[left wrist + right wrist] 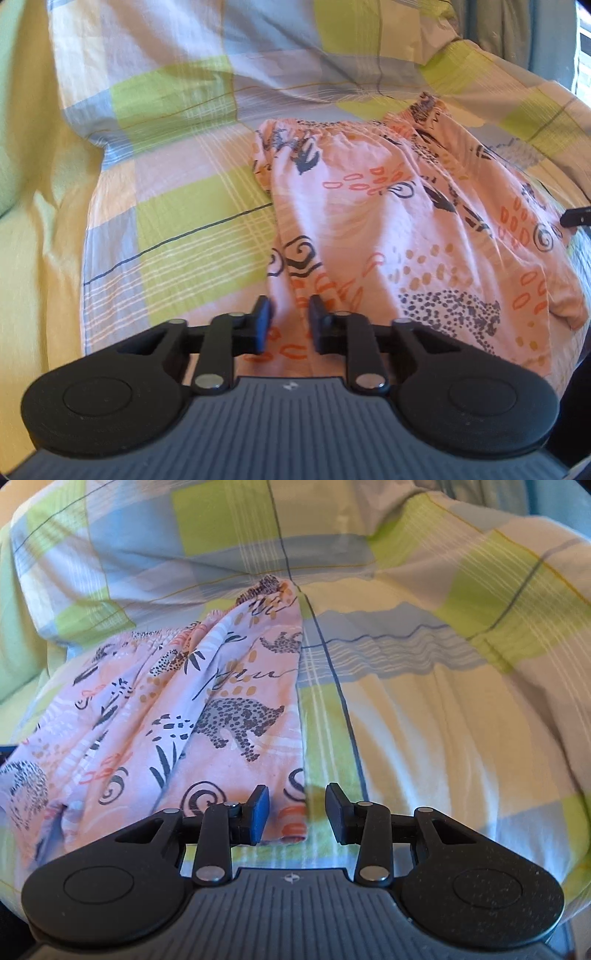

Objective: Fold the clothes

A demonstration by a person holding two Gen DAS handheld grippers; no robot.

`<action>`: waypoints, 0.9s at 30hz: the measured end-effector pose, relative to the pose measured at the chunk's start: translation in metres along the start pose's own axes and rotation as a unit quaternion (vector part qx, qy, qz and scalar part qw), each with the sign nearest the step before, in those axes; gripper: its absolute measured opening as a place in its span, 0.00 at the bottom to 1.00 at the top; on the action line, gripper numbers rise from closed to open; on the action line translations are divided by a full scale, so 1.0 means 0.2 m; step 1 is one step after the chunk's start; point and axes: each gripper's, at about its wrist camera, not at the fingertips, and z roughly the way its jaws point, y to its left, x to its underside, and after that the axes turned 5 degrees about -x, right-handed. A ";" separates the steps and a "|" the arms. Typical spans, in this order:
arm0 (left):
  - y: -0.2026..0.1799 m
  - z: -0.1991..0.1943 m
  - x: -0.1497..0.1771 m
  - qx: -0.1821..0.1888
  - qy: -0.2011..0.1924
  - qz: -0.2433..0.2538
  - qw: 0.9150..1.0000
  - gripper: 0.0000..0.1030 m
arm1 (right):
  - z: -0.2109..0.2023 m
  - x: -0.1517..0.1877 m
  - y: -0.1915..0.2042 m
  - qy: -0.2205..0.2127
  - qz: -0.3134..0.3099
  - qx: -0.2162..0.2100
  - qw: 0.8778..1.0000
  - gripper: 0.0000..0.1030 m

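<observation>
The left gripper (287, 323) is hovering over the near hem of a pink printed garment (399, 229), its jaws standing narrowly apart with the patterned cloth showing in the gap between them. Whether the pads are touching the fabric cannot be told. The garment is lying spread ahead of and to the right of this tool, its gathered elastic waistband (332, 129) at the far end, resting on a checked bedsheet (177, 206) in green, blue and peach. A dark tip of the other tool is showing at the far right edge.

The right gripper (297, 814) is standing with jaws wide, holding nothing. The garment's (207, 709) near right corner is lying between the fingers, closer to the left finger (258, 816); the right finger (336, 812) is over bare bedsheet (443, 738). The garment is running ahead and to the left of this tool, bunched in long folds, leopard figures visible in the print. A rumpled duvet (221, 535) in the same check is lying beyond.
</observation>
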 end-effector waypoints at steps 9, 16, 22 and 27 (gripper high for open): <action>-0.03 -0.11 -0.02 -0.060 -0.027 0.026 0.997 0.01 | -0.16 -0.03 -0.02 -0.025 -0.046 0.059 0.997 0.00; 0.08 -0.17 -0.02 -0.072 -0.015 0.022 0.997 0.00 | -0.26 0.02 -0.27 -0.012 -0.044 0.142 0.989 0.00; 0.12 -0.18 0.03 -0.079 -0.002 -0.001 0.997 0.06 | -0.30 0.08 -0.21 -0.023 -0.032 0.147 0.988 0.04; 0.12 -0.23 0.08 -0.077 -0.001 0.007 0.997 0.17 | -0.36 0.11 0.11 -0.017 -0.086 0.045 0.995 0.10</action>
